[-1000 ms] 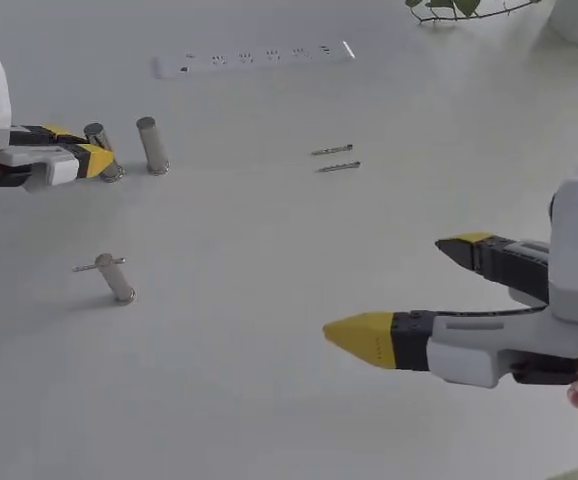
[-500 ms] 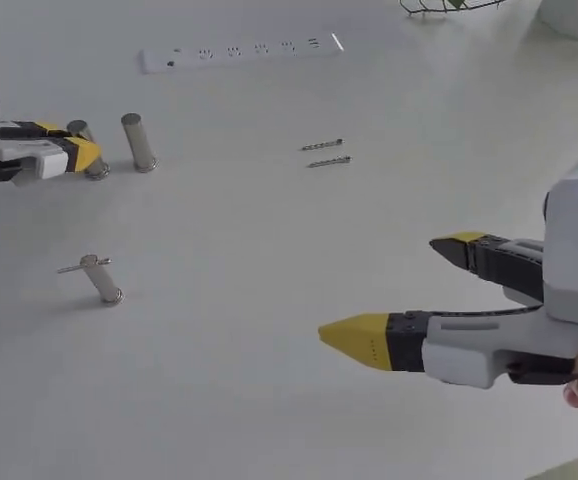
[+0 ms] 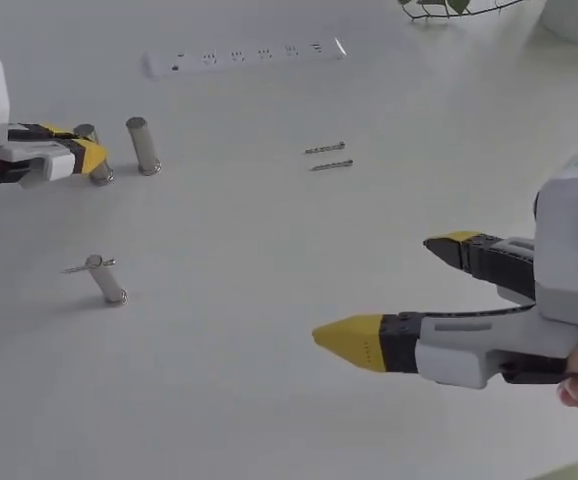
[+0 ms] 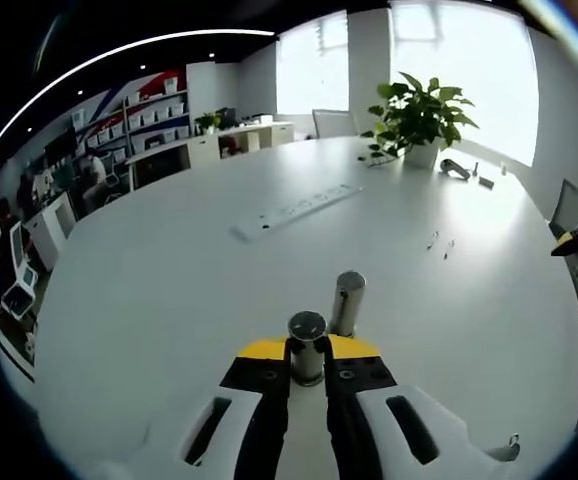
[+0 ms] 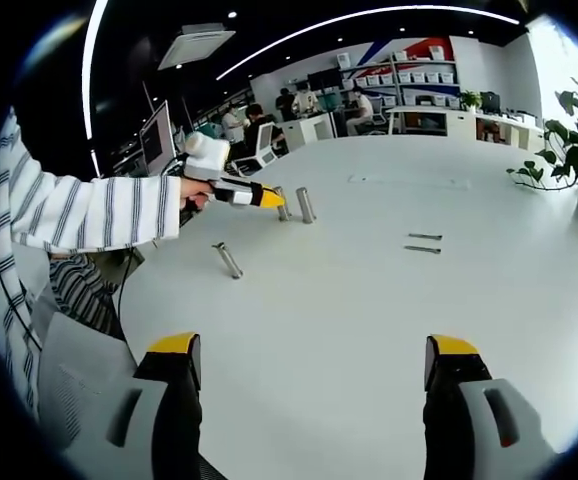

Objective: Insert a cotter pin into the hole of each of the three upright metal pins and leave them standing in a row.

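In the head view, the left tongs (image 3: 89, 155) reach in from the left edge of the white table (image 3: 269, 260) and are clamped on one upright metal pin (image 3: 87, 132). A second pin (image 3: 144, 146) stands just beside it, on the right. A third pin (image 3: 105, 279) stands apart from those two, nearer the person, with a cotter pin (image 3: 89, 266) through its top. Two loose cotter pins (image 3: 327, 157) lie side by side near the middle of the table, well clear of all three pins. A power strip (image 3: 244, 57) lies at the far side. The right tongs (image 3: 394, 292) hover low on the right, with the yellow tips spread wide and nothing between them.

In the left gripper view, the tongs are shut tight around the gripped pin's shaft, just below its round head. The second pin rises close behind it. Farther off are the power strip and a potted plant (image 4: 419, 115).

In the right gripper view, both jaws stand far apart over bare table. Across it, a hand in a striped sleeve (image 5: 79, 210) holds the left tongs against the pair of pins. The third pin is closer, and the loose cotter pins lie off to the right.
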`<state>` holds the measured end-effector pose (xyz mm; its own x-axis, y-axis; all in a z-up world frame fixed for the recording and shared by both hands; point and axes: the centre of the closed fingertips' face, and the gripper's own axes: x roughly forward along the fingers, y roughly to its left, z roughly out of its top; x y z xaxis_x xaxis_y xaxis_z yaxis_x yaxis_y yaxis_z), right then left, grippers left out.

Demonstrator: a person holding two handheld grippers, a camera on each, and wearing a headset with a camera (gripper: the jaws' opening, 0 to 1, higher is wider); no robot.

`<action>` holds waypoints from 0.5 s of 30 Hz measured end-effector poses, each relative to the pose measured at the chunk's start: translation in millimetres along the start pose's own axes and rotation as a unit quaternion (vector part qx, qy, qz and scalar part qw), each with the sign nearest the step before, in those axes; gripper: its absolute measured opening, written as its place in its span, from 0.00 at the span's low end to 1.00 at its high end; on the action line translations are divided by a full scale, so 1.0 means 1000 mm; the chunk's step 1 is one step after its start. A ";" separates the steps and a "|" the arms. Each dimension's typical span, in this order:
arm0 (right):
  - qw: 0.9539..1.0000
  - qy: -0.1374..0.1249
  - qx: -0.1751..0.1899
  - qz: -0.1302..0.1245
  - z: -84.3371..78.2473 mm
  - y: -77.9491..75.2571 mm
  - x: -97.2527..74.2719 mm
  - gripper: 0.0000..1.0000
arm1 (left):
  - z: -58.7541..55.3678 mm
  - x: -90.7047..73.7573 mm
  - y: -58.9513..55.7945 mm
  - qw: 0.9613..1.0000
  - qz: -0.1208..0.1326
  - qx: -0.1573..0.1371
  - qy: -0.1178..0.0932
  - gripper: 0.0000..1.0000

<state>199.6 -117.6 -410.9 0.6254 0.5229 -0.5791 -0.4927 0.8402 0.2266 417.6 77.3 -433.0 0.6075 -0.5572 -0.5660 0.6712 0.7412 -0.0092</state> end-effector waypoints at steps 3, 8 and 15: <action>1.000 -0.001 -0.005 0.002 0.001 0.001 -0.002 0.91 | 0.015 -0.010 -0.008 1.000 -0.006 0.001 -0.018 0.08; 1.000 -0.007 -0.012 0.007 0.005 0.005 -0.004 0.91 | 0.034 -0.027 -0.025 0.999 -0.021 0.003 -0.039 0.08; 0.999 -0.020 -0.024 0.015 0.011 0.009 -0.005 0.91 | 0.049 -0.044 -0.055 0.997 -0.054 0.002 -0.049 0.08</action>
<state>198.8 -111.3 -396.9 0.6334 0.5531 -0.5412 -0.5391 0.8171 0.2043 375.1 42.7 -367.0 0.5710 -0.6674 -0.4780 0.7358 0.6743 -0.0624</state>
